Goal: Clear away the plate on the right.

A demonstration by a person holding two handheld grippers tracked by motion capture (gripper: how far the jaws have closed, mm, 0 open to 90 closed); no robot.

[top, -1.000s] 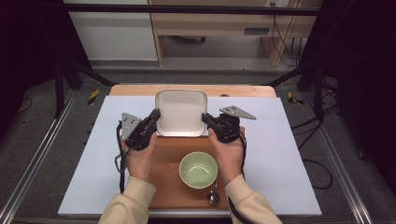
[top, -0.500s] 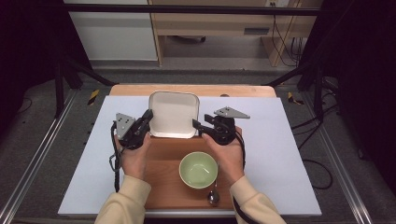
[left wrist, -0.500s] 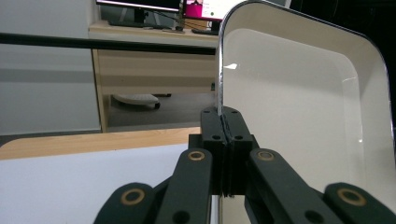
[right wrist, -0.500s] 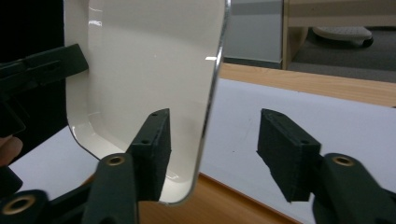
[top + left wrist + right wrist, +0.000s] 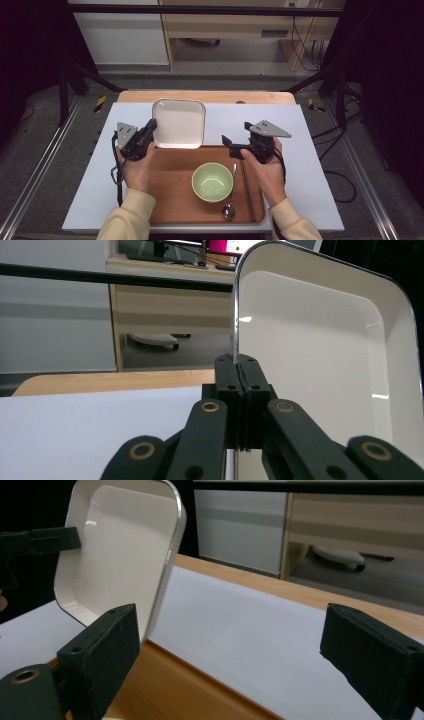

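A white square plate sits over the white mat, and its near edge overlaps the far edge of the wooden tray. My left gripper is shut on the plate's left rim. In the left gripper view the jaws pinch the thin rim of the plate. My right gripper is to the right of the plate and clear of it. Its jaws have just been opening and stand open with nothing between them. The plate lies beyond the right gripper's left pad.
On the tray stand a green bowl, a spoon and dark chopsticks to its right. The white mat covers a wooden table. Dark stand legs flank the table.
The right gripper opened, let go of the plate's right rim and drew away to the right. The plate, held by the left gripper, shifted slightly left and nearer the tray.
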